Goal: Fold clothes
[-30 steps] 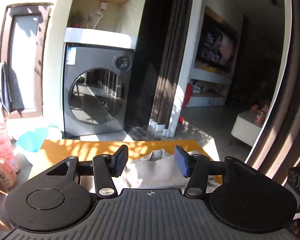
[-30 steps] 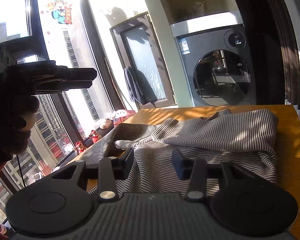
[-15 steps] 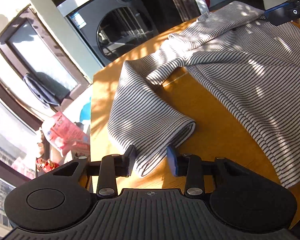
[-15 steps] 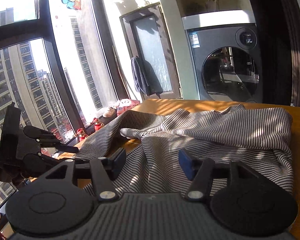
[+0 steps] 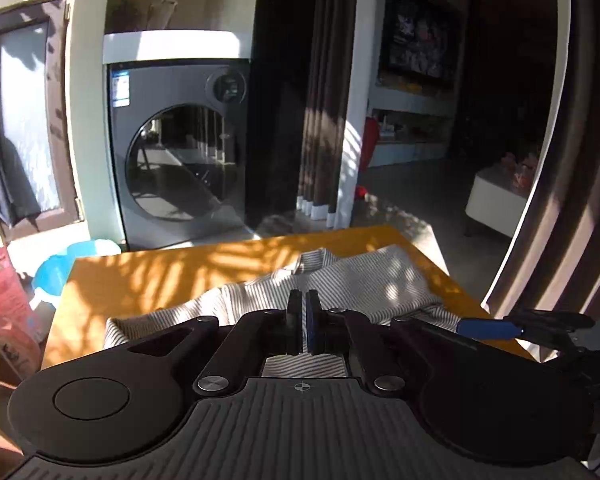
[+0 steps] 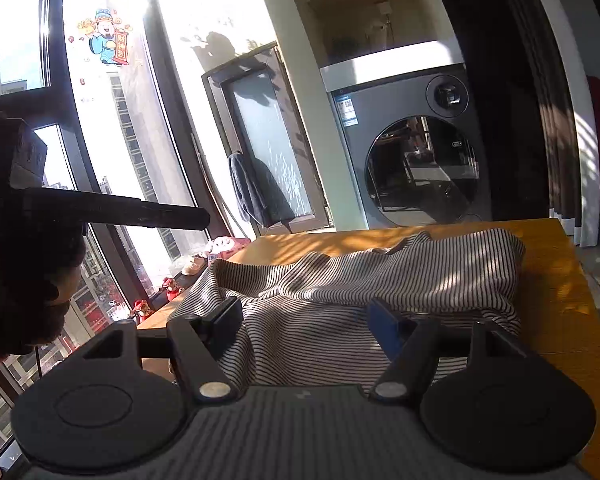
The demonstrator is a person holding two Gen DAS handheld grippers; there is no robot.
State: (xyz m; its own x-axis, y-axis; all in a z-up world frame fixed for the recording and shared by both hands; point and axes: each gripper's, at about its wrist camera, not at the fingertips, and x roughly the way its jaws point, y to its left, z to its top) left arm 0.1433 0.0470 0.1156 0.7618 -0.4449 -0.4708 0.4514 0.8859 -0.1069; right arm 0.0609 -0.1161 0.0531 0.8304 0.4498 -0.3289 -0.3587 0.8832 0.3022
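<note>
The left gripper [image 5: 303,322] has its two blue-faced pads pressed flat together, and I can't make out any cloth caught between them; the striped shirt [image 5: 352,280] lies just beyond and below its tips. The right gripper [image 6: 306,320] is opening, its jaws spread wide over the near part of the same shirt [image 6: 340,292] without pinching it. The shirt sprawls rumpled across the orange table [image 6: 556,288], one sleeve trailing toward the window side. It looks like a light, soft knit that will sag and bunch wherever it is lifted, so I'd take it by a firm edge, the hem or shoulder seam, with both grippers well apart. I count one garment, one table and two grippers; behind them stands a single washing machine [image 6: 416,152].
</note>
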